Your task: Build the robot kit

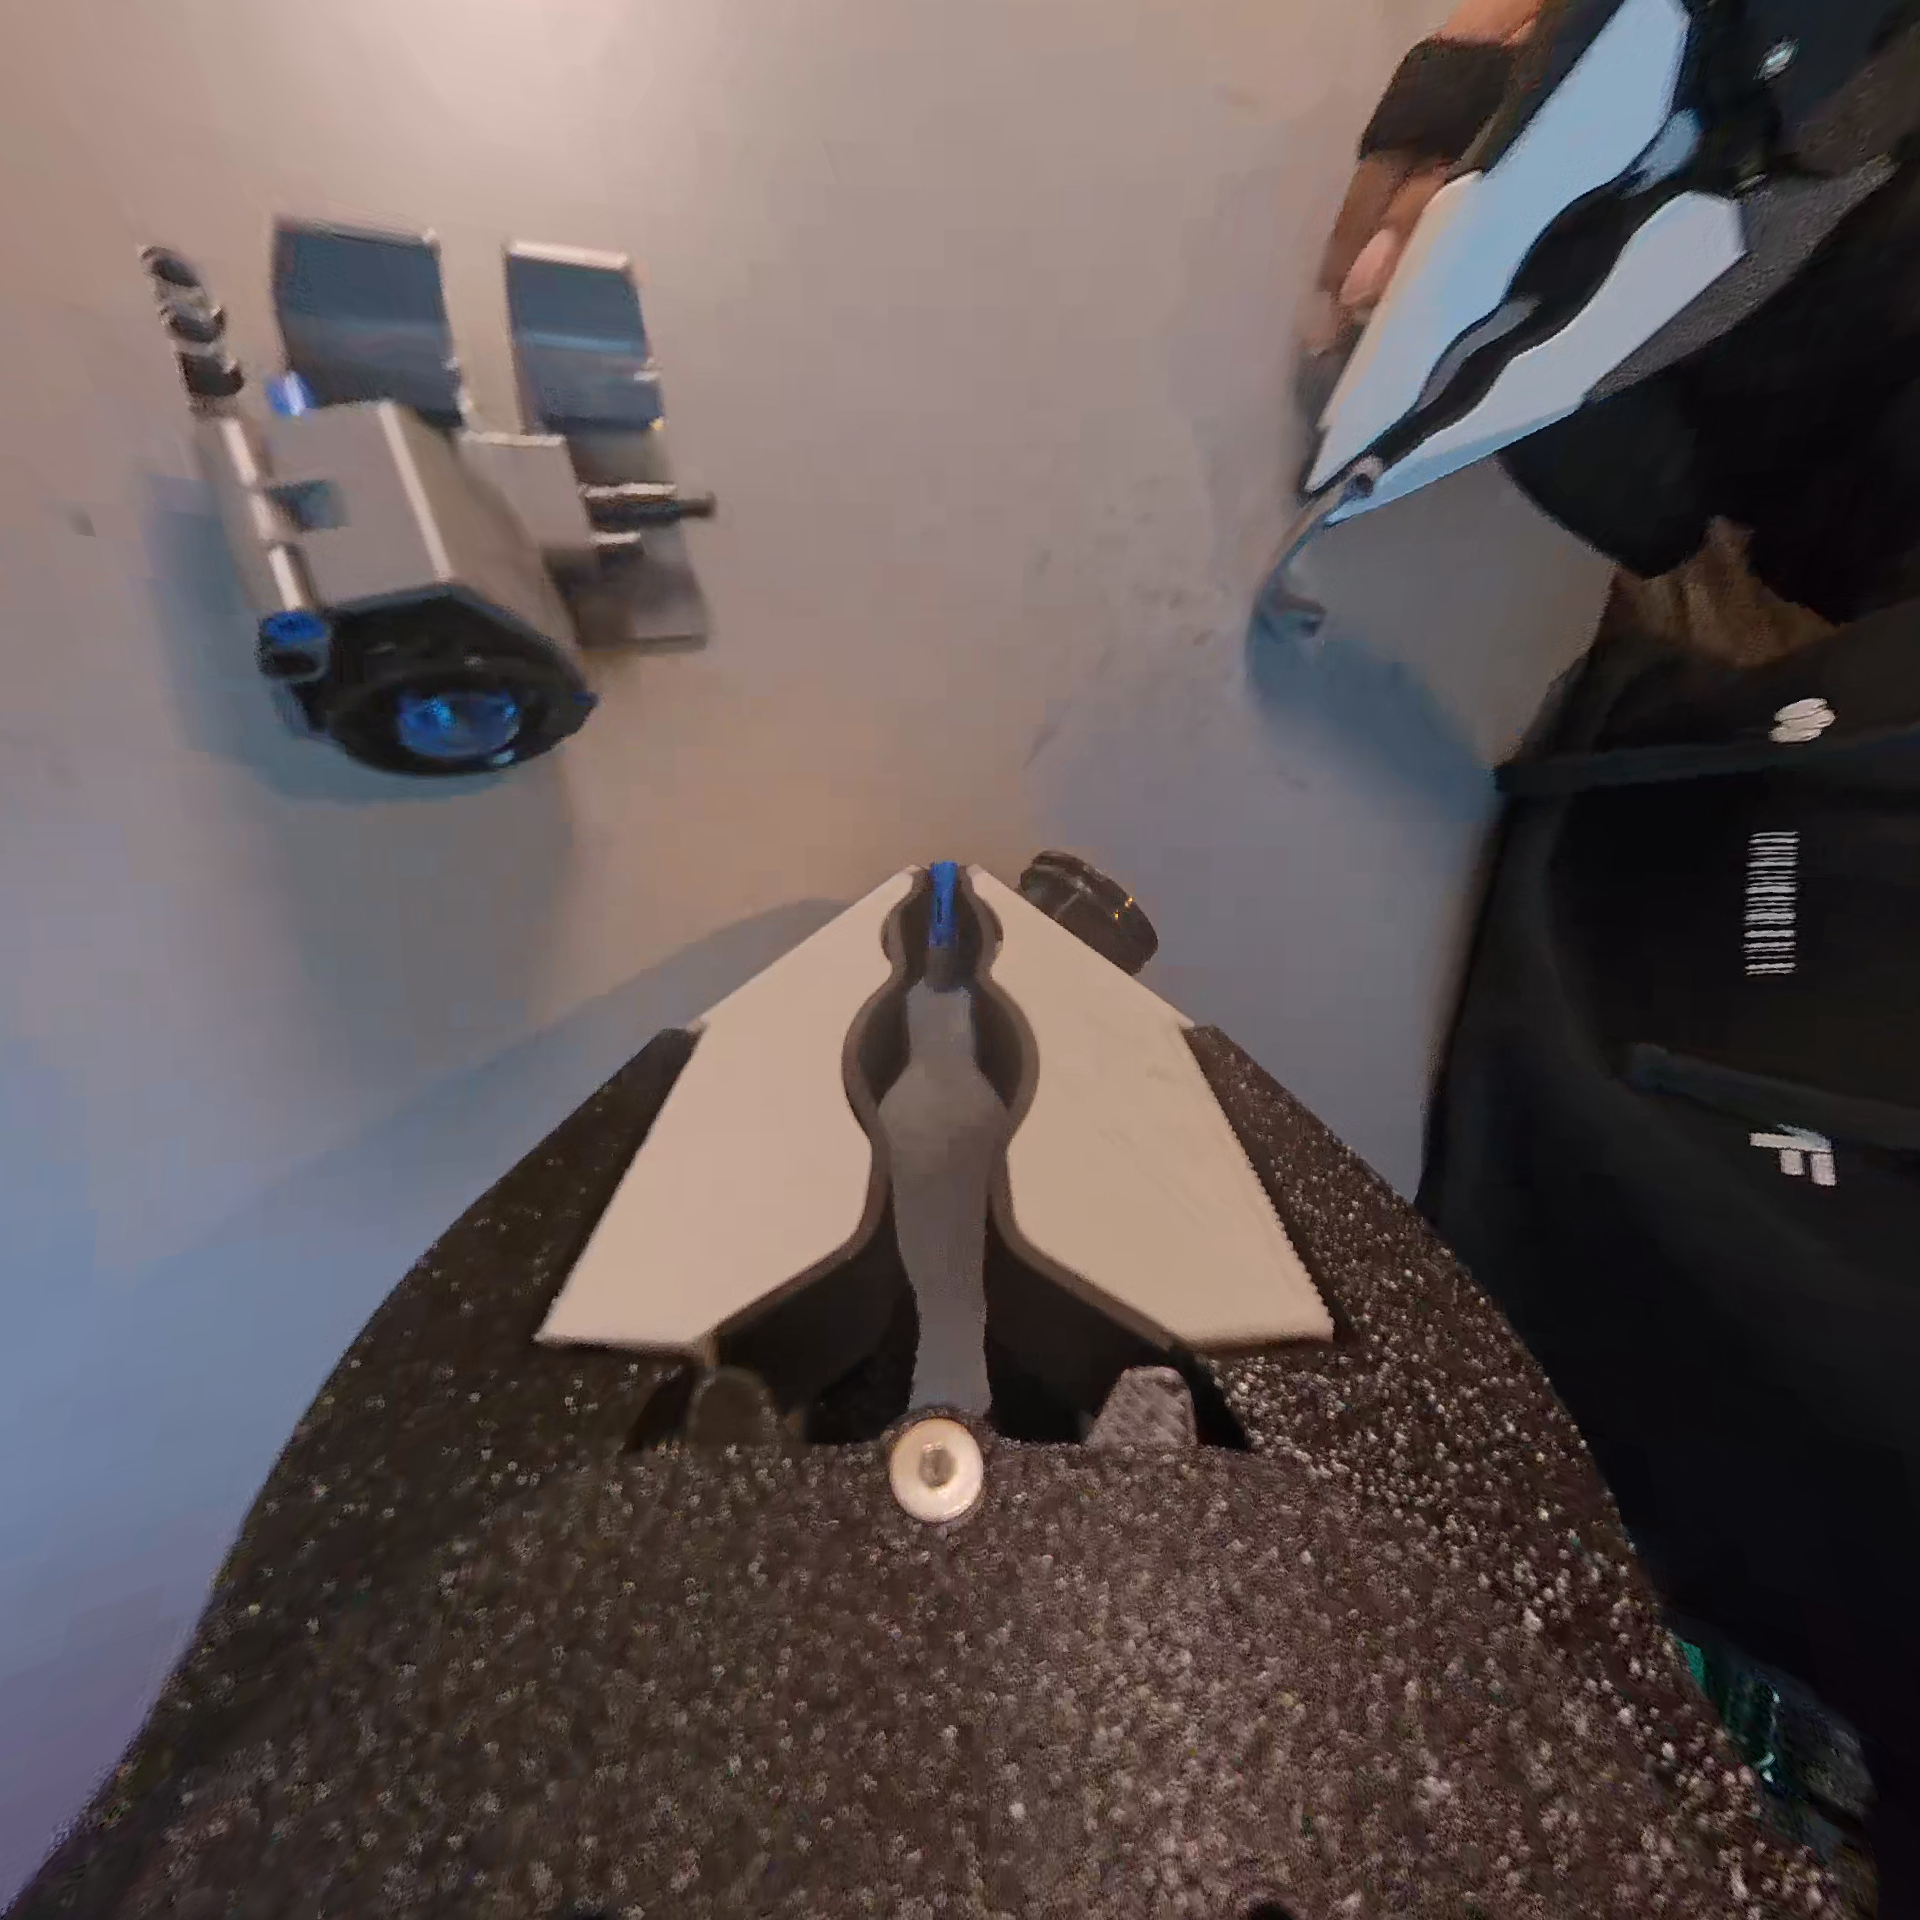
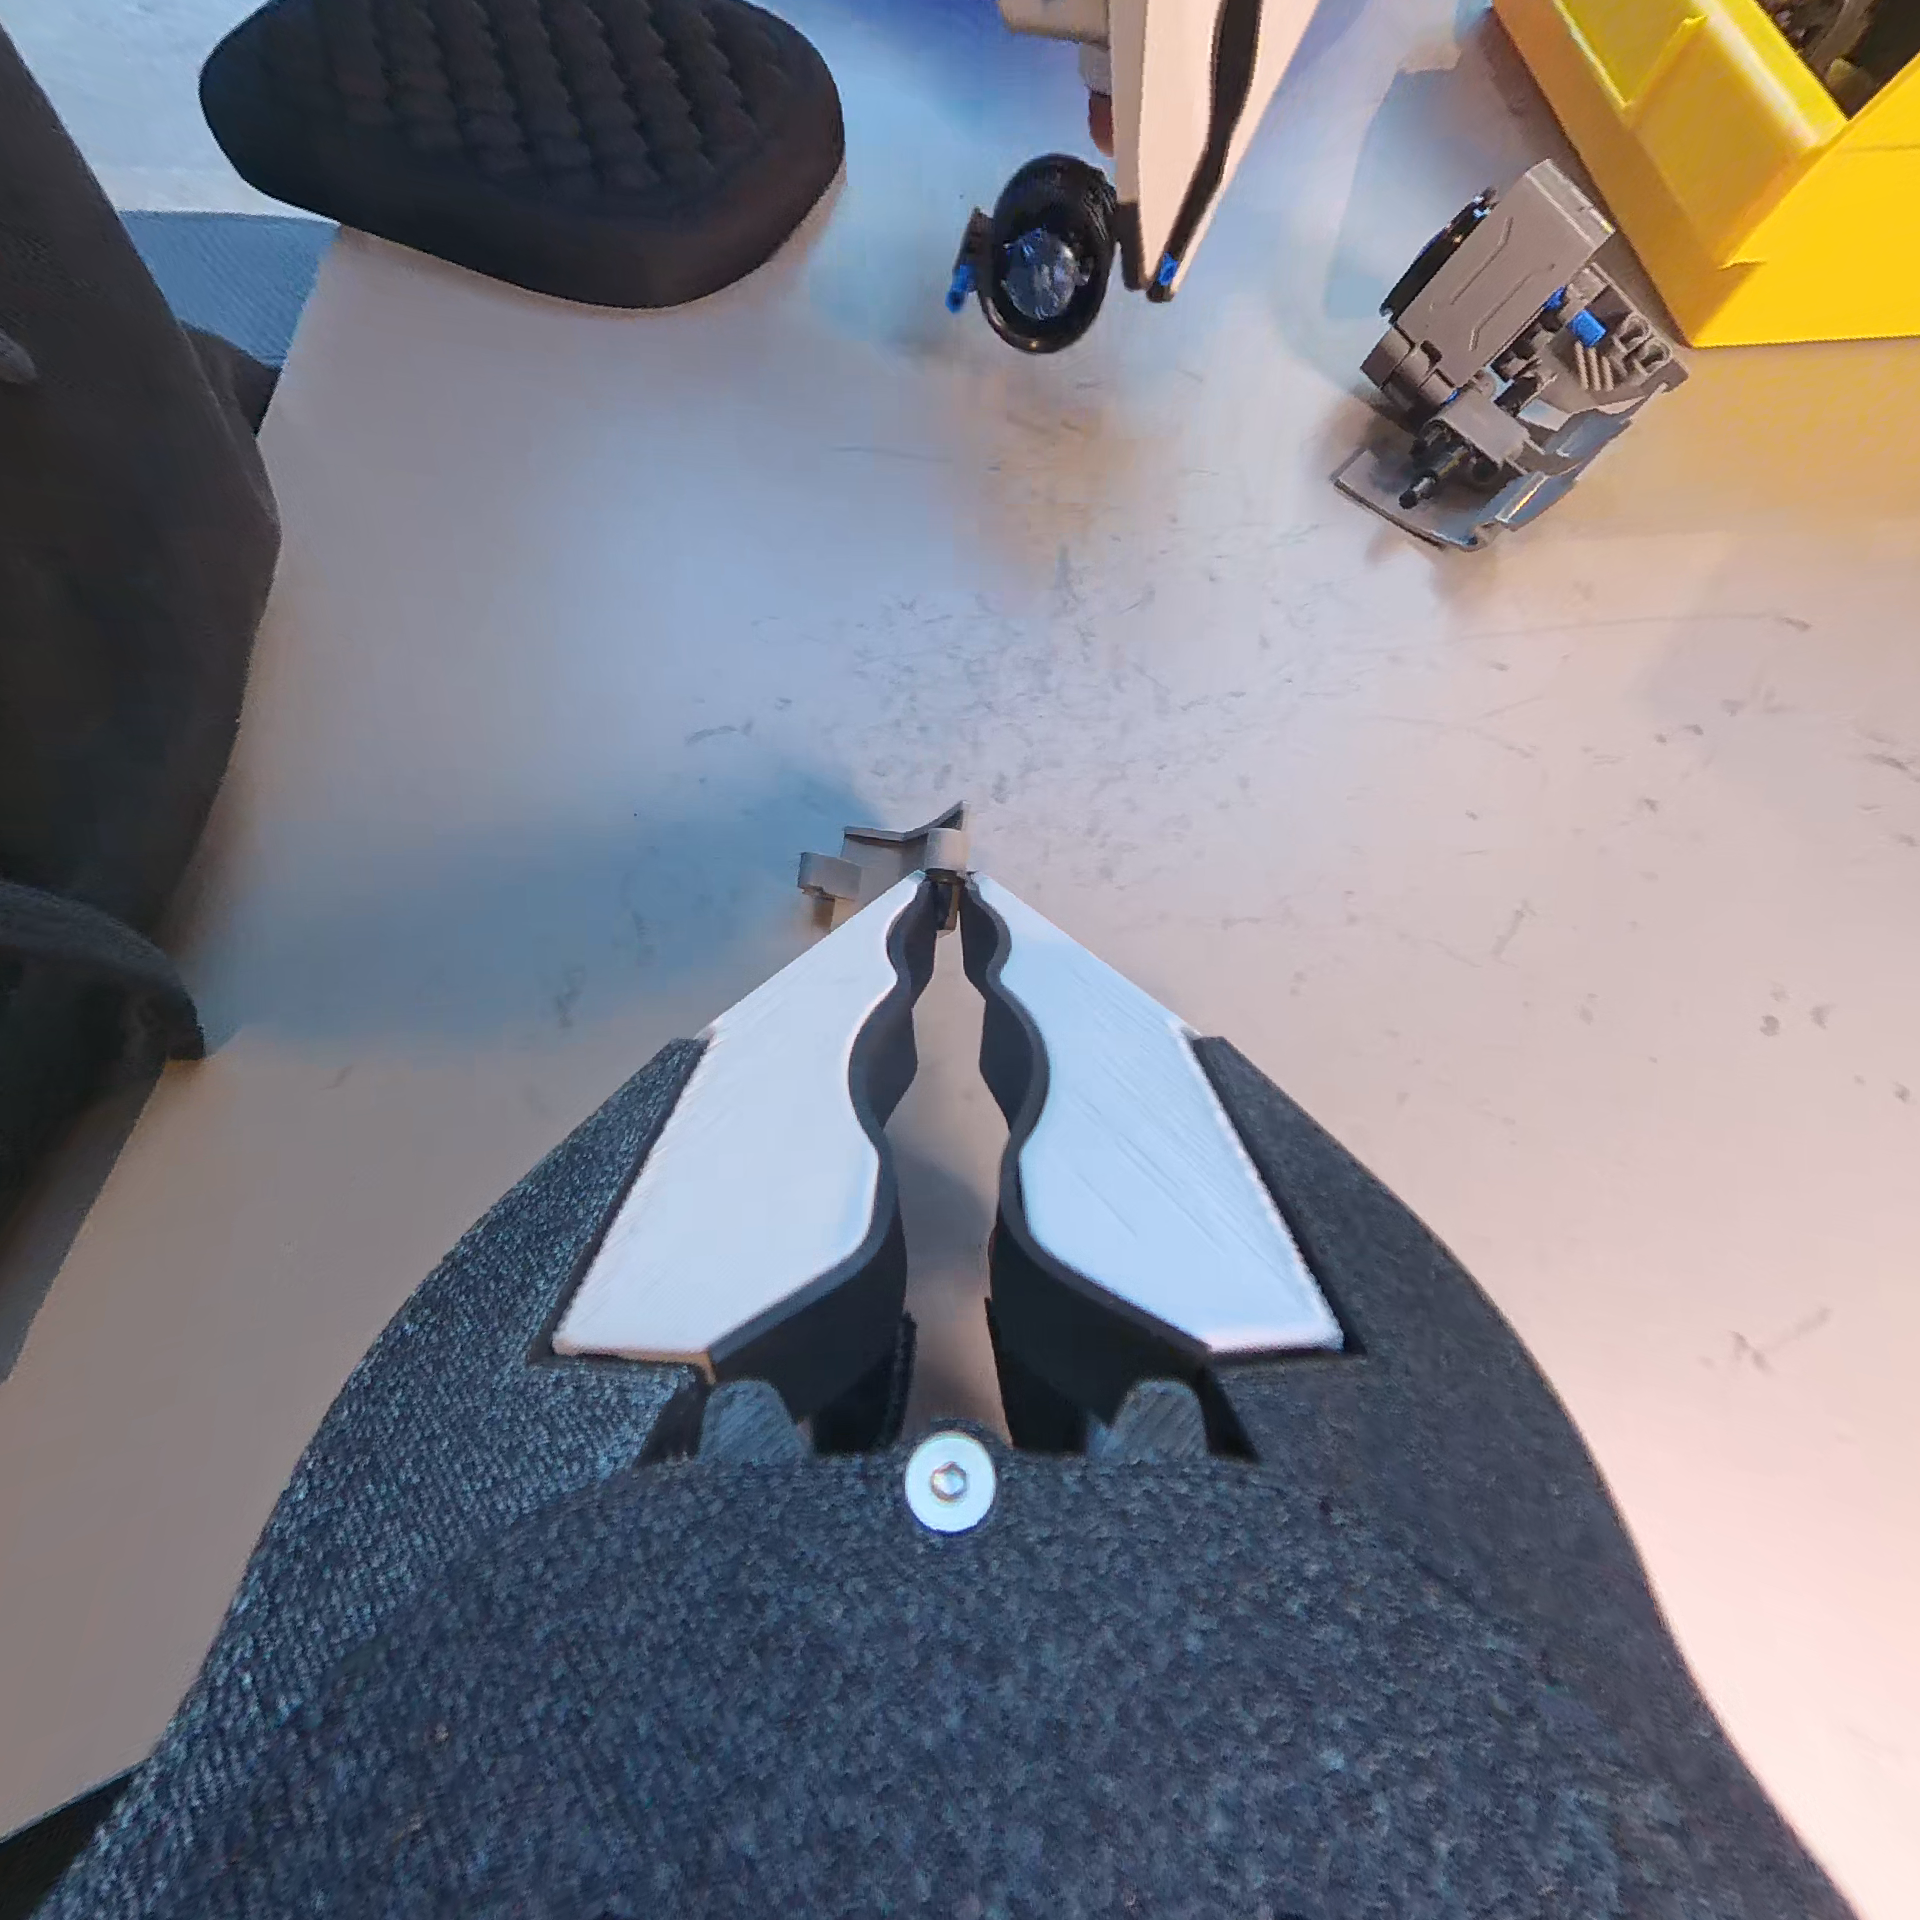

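Observation:
My left gripper (image 1: pixel 943 878) is shut on a blue pin (image 1: pixel 942 906) of a black round part (image 1: pixel 1091 920), held above the white table (image 1: pixel 935 468). In the right wrist view this part (image 2: pixel 1039 275) shows a clear lens and hangs at the left gripper's tips (image 2: pixel 1153 286). My right gripper (image 2: pixel 943 883) is shut on a small grey curved piece (image 2: pixel 883 857) just above the table (image 2: pixel 1143 675). It also shows in the left wrist view (image 1: pixel 1340 488) with the grey piece (image 1: pixel 1288 582) hanging below. A grey brick-built assembly (image 1: pixel 416 520) with a black front and blue lens lies on the table, also in the right wrist view (image 2: pixel 1507 353).
A yellow bin (image 2: pixel 1714 156) stands at the far right behind the assembly. A black textured oval pad (image 2: pixel 520 135) lies at the far left. A person's black clothing fills the right edge of the left wrist view (image 1: pixel 1714 1039) and the left edge of the right wrist view (image 2: pixel 104 520). Across from one pair of fingers to the other is roughly 15 centimeters.

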### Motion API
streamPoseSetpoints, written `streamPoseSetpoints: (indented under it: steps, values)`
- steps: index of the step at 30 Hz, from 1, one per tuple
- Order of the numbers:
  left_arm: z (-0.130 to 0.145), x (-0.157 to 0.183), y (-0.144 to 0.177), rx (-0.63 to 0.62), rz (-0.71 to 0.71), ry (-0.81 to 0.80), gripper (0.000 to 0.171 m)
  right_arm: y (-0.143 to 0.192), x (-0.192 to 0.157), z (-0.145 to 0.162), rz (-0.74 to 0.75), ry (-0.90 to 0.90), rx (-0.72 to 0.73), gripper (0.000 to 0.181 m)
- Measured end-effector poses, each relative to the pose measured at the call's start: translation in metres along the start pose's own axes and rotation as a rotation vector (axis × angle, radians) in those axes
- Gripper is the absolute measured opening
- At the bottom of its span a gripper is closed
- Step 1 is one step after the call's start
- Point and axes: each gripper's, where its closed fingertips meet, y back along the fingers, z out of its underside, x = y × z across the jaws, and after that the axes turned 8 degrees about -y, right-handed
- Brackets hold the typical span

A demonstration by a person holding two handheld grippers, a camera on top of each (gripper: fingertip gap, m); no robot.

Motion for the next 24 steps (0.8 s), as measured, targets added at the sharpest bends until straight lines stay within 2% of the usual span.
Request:
streamPoseSetpoints:
  steps: [3,6,8,14,19,24]
  values:
    - [-0.026,0.030,-0.011,0.141,0.094,-0.020,0.003,0.002,0.000,0.000,-0.010,-0.017,0.001,0.004]
    - [-0.042,0.056,-0.034,0.223,0.182,-0.027,0.003,0.005,0.002,0.002,-0.005,-0.027,-0.016,0.004]
    - [-0.045,0.069,-0.052,0.227,0.228,-0.038,0.003,0.007,0.003,0.003,0.004,-0.031,-0.034,0.004]
    - [-0.045,0.075,-0.095,0.174,0.166,-0.123,0.003,0.012,0.011,0.009,0.083,0.024,-0.115,0.003]
    - [-0.043,0.079,-0.101,0.154,0.171,-0.167,0.005,0.010,0.011,0.007,0.102,0.053,-0.128,0.004]
    - [-0.040,0.074,-0.091,0.173,0.188,-0.121,0.012,0.007,0.011,0.005,0.094,0.049,-0.120,0.003]
